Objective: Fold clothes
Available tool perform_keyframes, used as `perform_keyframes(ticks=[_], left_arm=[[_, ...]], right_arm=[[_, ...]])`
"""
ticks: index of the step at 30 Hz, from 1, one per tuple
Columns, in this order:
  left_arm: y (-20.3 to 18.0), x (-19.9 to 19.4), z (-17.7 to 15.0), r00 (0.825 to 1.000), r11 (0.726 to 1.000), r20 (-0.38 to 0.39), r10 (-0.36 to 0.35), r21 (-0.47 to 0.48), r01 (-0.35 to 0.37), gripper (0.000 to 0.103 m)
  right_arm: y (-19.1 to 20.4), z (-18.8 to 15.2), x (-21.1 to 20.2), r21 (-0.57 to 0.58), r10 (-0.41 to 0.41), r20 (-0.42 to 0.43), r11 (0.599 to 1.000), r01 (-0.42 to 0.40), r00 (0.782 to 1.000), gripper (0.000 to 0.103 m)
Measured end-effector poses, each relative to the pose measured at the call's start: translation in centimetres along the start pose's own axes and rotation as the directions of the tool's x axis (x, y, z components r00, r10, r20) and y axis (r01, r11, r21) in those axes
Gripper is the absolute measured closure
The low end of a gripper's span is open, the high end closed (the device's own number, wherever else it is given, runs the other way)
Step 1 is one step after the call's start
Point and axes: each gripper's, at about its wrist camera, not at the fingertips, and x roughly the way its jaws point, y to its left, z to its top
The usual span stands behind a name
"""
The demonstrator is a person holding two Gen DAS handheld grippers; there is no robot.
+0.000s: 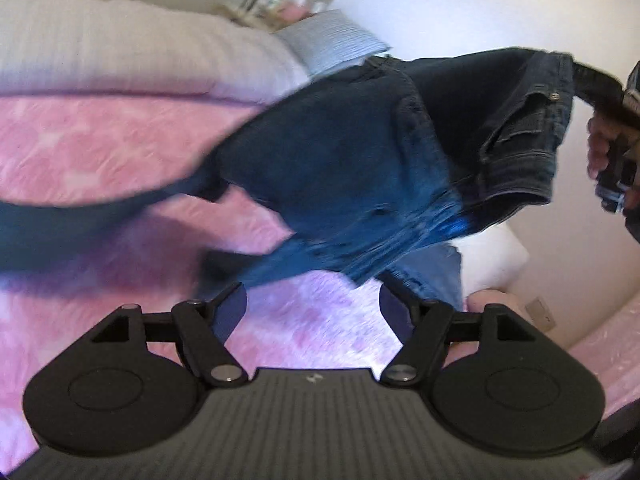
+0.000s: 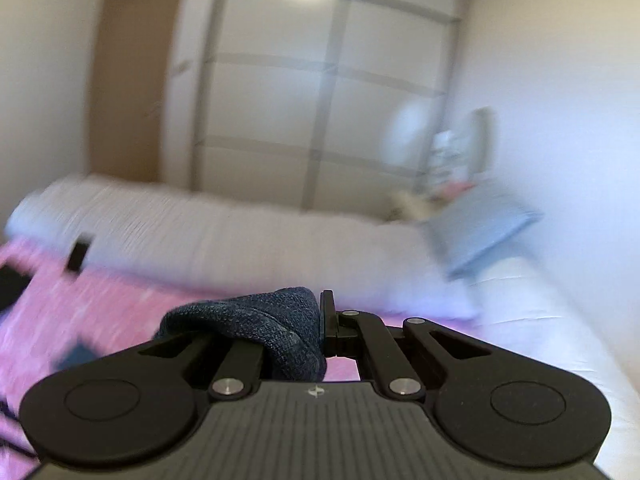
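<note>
Dark blue jeans (image 1: pixel 352 160) hang in the air over the pink bedspread (image 1: pixel 100 152), held up at the waistband by my right gripper (image 1: pixel 600 84) at the right edge of the left wrist view. A leg trails down to the left onto the bed. My left gripper (image 1: pixel 312 308) is open and empty just below the hanging denim. In the right wrist view my right gripper (image 2: pixel 320 320) is shut on a bunched fold of the jeans (image 2: pixel 264 324).
A rolled white duvet (image 1: pixel 120 48) lies across the far side of the bed. A light blue pillow (image 1: pixel 336 40) sits by the wall. A wardrobe (image 2: pixel 320 92) and a wooden door (image 2: pixel 132 76) stand behind. A white box (image 1: pixel 496 256) stands beside the bed.
</note>
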Motion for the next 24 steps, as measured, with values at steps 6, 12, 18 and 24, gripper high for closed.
perform_keyframes(ticks=[6, 12, 18, 24], left_arm=[[2.4, -3.3, 1.0, 0.998, 0.999, 0.064, -0.028, 0.037, 0.026, 0.032], [10.0, -11.7, -1.3, 0.990, 0.998, 0.124, 0.059, -0.043, -0.054, 0.030], [18.9, -24.4, -4.5, 0.938, 0.951, 0.185, 0.293, -0.154, -0.266, 0.028], [25.6, -32.0, -10.5, 0.852, 0.825, 0.143, 0.504, -0.371, -0.426, 0.027]], right_arm=[[2.6, 4.6, -5.1, 0.041, -0.116, 0.085, 0.993, 0.113, 0.990, 0.101], [15.3, 7.5, -9.7, 0.015, -0.143, 0.187, 0.990, 0.142, 0.972, 0.100], [32.8, 6.6, -7.8, 0.006, 0.011, 0.053, 1.000, -0.011, 0.999, 0.099], [50.0, -5.4, 2.2, -0.215, 0.277, -0.539, 0.868, -0.448, 0.795, 0.092]])
